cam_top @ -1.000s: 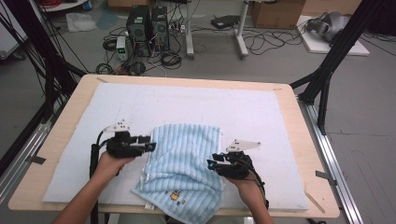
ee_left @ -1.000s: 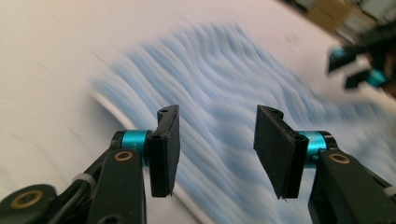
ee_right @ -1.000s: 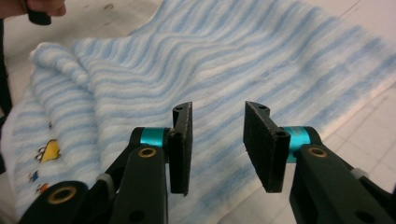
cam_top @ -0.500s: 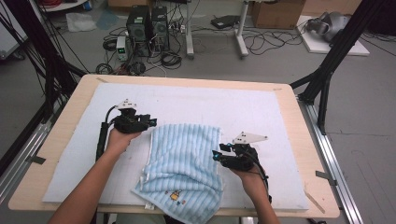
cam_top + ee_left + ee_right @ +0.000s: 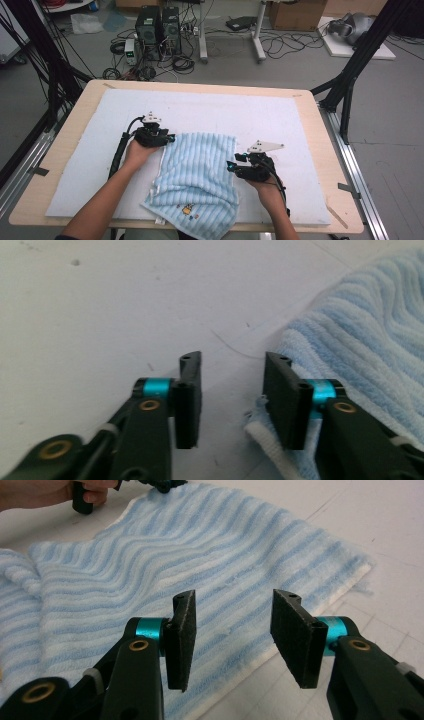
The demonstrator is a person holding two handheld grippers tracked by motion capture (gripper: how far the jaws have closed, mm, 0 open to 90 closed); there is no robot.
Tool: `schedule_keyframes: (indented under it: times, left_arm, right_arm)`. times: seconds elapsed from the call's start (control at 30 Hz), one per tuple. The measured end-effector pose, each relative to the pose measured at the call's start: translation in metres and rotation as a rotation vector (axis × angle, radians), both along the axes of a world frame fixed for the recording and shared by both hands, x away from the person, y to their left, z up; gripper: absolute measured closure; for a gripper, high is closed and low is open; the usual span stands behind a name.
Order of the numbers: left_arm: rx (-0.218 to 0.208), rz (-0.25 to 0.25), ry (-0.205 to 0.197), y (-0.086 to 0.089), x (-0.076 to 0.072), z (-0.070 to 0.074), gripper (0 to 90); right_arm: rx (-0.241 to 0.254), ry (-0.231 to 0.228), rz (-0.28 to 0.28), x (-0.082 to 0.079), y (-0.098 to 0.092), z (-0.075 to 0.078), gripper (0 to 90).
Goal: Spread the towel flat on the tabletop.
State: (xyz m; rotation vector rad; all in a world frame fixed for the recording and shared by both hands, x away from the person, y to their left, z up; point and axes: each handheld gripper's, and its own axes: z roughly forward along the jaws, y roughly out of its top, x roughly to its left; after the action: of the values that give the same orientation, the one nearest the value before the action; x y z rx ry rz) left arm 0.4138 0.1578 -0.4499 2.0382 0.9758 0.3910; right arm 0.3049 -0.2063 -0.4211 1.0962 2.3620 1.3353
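Spreading or folding a blue striped towel (image 5: 197,180) looks like the work in hand, and at this moment it sits between grips — neither tool has cloth pinched. The towel lies on the white mat (image 5: 280,120) near the front edge of the table (image 5: 320,150), its near end drooping over that edge. At the towel's far left corner the left gripper (image 5: 232,385) has its jaws spread, one over bare mat and the other just over the white hem, nothing between them. At the towel's right edge, the right gripper (image 5: 232,635) has just been opening; its jaws stand apart above the striped cloth and its right border, not pressing it. Next, I judge, each tool must settle its jaws around a corner or hem and close — the left corner sits closest to capture.
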Motion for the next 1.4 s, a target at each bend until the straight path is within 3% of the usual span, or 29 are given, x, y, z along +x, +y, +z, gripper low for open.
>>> schedule_keyframes:
  times: [0.07, 0.2, 0.37, 0.47, 0.53, 0.7, 0.83, 0.9, 1.03, 1.2, 1.27, 1.4]
  left_arm:
    - [0.033, -0.008, -0.012, -0.005, -0.003, 0.001, 49.9]
    - [0.052, -0.029, -0.026, -0.01, -0.01, 0.001, 48.3]
    - [0.004, -0.081, -0.04, -0.012, -0.022, -0.001, 51.7]
    - [-0.01, -0.15, -0.033, -0.015, -0.027, -0.001, 50.9]
    - [0.023, -0.202, -0.047, -0.022, -0.031, -0.001, 51.7]
    - [0.039, -0.281, -0.063, -0.029, -0.038, -0.001, 59.0]
    - [0.039, -0.305, -0.062, -0.031, -0.04, -0.001, 73.5]
    - [0.032, -0.291, -0.047, -0.031, -0.039, -0.001, 83.4]
    - [0.048, -0.253, -0.039, -0.03, -0.037, 0.002, 85.8]
    - [0.068, -0.124, -0.038, -0.01, -0.023, 0.004, 85.8]
    - [0.072, -0.047, -0.034, 0.003, -0.015, 0.004, 85.9]
    - [0.096, 0.035, -0.04, 0.021, -0.001, 0.007, 85.8]
  right_arm:
    - [-0.002, 0.004, -0.001, -0.001, 0.0, 0.0, 52.5]
    - [0.001, 0.002, -0.002, -0.001, -0.001, 0.0, 52.3]
    - [0.001, 0.006, -0.006, -0.001, -0.001, 0.0, 52.0]
    - [-0.003, 0.004, -0.004, -0.001, -0.001, 0.0, 51.9]
    - [-0.004, 0.006, -0.005, 0.0, -0.001, -0.001, 51.8]
    - [-0.01, 0.004, -0.002, 0.0, 0.0, -0.001, 51.6]
    - [-0.008, 0.007, -0.002, 0.0, 0.0, -0.001, 51.6]
    - [-0.011, 0.009, 0.001, 0.0, 0.0, -0.002, 51.6]
    - [-0.012, 0.009, 0.005, 0.0, 0.001, -0.002, 51.5]
    - [-0.009, 0.011, 0.002, 0.0, 0.0, -0.002, 51.4]
    - [-0.009, 0.013, 0.002, 0.0, 0.0, -0.002, 51.4]
    - [-0.011, 0.017, 0.005, 0.0, 0.001, -0.003, 51.3]
